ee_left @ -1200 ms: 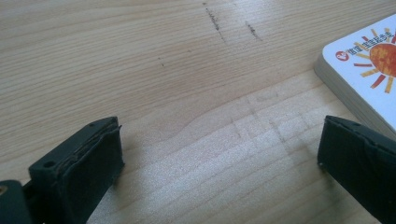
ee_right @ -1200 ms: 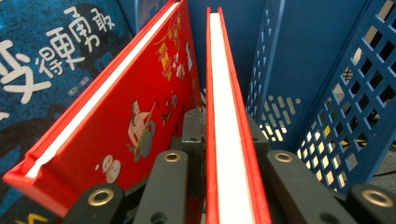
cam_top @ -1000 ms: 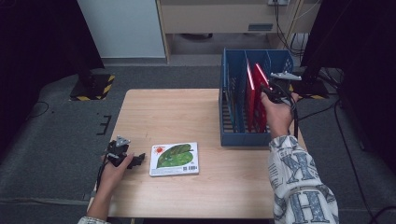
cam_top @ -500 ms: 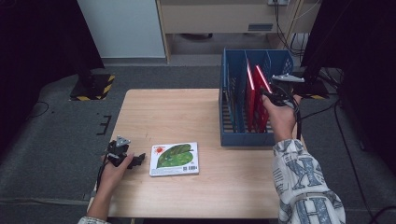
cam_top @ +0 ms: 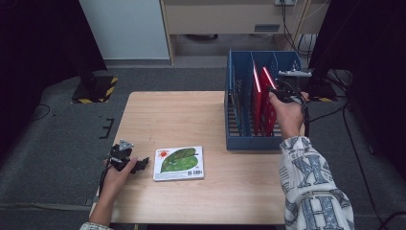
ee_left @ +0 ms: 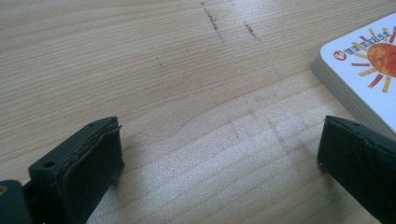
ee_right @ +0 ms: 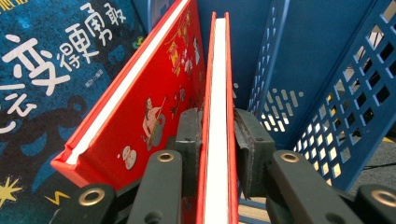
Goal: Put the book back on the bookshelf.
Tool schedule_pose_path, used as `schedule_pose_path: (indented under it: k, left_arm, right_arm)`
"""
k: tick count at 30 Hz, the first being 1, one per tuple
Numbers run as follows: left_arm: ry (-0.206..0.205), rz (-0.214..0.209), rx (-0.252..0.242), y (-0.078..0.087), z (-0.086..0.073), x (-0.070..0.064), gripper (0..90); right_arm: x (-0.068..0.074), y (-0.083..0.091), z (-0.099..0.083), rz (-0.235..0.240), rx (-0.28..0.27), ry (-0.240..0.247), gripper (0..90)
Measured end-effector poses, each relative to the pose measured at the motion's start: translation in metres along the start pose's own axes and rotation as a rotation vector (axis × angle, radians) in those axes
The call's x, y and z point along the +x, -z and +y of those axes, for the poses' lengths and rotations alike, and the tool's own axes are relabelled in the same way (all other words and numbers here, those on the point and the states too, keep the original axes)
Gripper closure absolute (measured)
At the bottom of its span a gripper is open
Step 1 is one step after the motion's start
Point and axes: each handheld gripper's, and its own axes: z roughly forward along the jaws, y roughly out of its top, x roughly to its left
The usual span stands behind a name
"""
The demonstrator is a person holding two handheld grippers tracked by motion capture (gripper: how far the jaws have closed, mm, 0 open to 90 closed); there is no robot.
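A blue slotted bin stands at the table's right side with two red books inside. My right gripper is shut on the nearer red book, its jaws clamping both covers over the bin. The other red book leans away to its left, next to a dark blue book. A green leaf picture book lies flat near the table's front. My left gripper rests open on the wood just left of that book, whose white corner with a sun drawing sits beside one jaw.
The wooden table has bare room across its middle and far left. The bin's lattice wall is close on the right of the held book. Dark stands and cables surround the table on the grey floor.
The right hand with the red book has shifted slightly right and lower in the bin. The left gripper has stayed where it was.
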Motion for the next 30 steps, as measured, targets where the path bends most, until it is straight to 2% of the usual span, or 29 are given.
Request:
schedule_pose_path:
  k: [10,16,30]
  left_arm:
    - [0.0,0.0,0.0,-0.0001,0.0001,-0.0001,0.0]
    - [0.0,-0.001,0.0,-0.0002,0.0001,-0.0002,0.0]
    - [-0.003,-0.001,0.001,-0.0003,0.0004,-0.0003,0.0]
  right_arm:
    - [0.0022,-0.001,0.0008,-0.012,0.016,0.007,77.0]
    - [0.005,-0.0008,-0.0005,-0.036,-0.001,0.01,78.5]
    - [0.0052,-0.0033,0.0062,-0.076,-0.042,-0.029,79.1]
